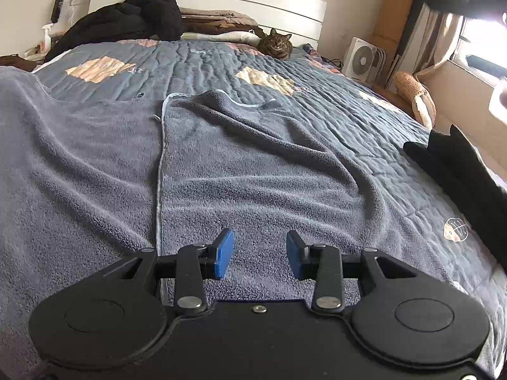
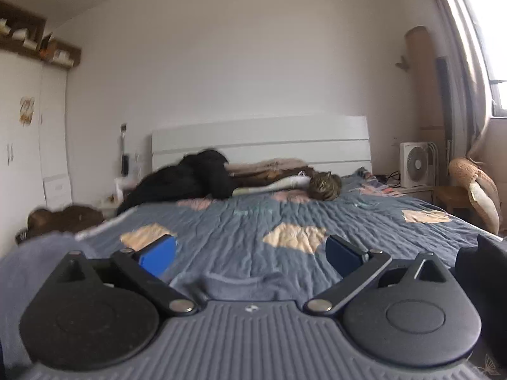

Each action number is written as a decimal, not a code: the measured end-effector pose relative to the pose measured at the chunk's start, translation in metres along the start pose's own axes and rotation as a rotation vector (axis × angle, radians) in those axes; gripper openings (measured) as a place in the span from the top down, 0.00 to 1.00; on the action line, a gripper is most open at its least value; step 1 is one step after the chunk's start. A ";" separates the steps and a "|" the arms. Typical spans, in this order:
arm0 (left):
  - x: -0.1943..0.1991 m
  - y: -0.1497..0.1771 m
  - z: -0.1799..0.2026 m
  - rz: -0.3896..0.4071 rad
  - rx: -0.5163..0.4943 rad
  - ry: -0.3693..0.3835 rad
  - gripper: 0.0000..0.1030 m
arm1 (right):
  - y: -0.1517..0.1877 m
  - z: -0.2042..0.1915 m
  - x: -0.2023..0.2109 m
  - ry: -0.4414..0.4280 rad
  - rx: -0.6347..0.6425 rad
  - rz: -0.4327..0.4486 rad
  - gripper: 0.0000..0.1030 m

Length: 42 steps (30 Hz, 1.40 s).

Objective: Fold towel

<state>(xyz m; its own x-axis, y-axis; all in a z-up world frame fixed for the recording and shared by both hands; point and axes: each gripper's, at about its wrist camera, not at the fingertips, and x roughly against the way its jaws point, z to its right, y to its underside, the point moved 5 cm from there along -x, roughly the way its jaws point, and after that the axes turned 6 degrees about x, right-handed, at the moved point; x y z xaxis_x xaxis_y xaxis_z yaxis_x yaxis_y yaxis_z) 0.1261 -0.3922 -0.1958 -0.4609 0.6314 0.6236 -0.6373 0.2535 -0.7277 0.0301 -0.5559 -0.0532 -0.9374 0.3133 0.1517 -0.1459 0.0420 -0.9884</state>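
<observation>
A grey terry towel [image 1: 240, 171] lies spread and rumpled on the quilted blue bedspread [image 1: 202, 63]. One light hemmed edge [image 1: 160, 174] runs away from me, and a far corner is turned over. My left gripper [image 1: 260, 255] hovers just above the towel's near part, open, with nothing between its blue pads [image 1: 225, 253]. In the right wrist view, my right gripper [image 2: 250, 255] is open wide over the bed, holding nothing. A grey fold of the towel [image 2: 240, 285] shows just below it, and more towel [image 2: 31, 262] shows at the left.
A tabby cat [image 1: 275, 44] [image 2: 323, 185] lies near the white headboard [image 2: 259, 142], beside a heap of black clothing [image 1: 136, 15] [image 2: 196, 177] and pillows. A black pointed shape [image 1: 456, 164] [image 2: 484, 259] sits at the bed's right edge. A white fan [image 2: 415, 164] stands right of the bed.
</observation>
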 end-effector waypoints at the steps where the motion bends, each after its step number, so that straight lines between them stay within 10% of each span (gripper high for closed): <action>1: 0.000 0.000 0.001 0.001 -0.002 0.001 0.64 | 0.001 -0.003 0.003 -0.036 0.001 0.001 0.01; 8: 0.004 0.000 0.004 0.005 -0.012 0.006 0.64 | 0.031 -0.008 0.008 -0.024 0.022 -0.105 0.00; 20: 0.004 0.001 0.011 0.004 -0.032 0.011 0.64 | 0.081 -0.001 -0.007 0.171 0.082 0.004 0.00; 29: 0.002 0.002 0.010 0.001 -0.032 0.008 0.64 | 0.164 -0.002 -0.039 0.221 0.124 -0.180 0.00; 42: 0.000 0.001 0.007 -0.006 -0.020 0.005 0.64 | 0.200 -0.009 -0.052 0.257 0.170 -0.435 0.00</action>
<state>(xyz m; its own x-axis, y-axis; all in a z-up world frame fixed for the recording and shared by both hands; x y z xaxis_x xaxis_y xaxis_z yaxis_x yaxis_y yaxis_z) 0.1214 -0.3972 -0.1948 -0.4540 0.6336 0.6265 -0.6275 0.2718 -0.7296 0.0527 -0.5554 -0.2584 -0.6741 0.5245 0.5200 -0.5731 0.0726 -0.8162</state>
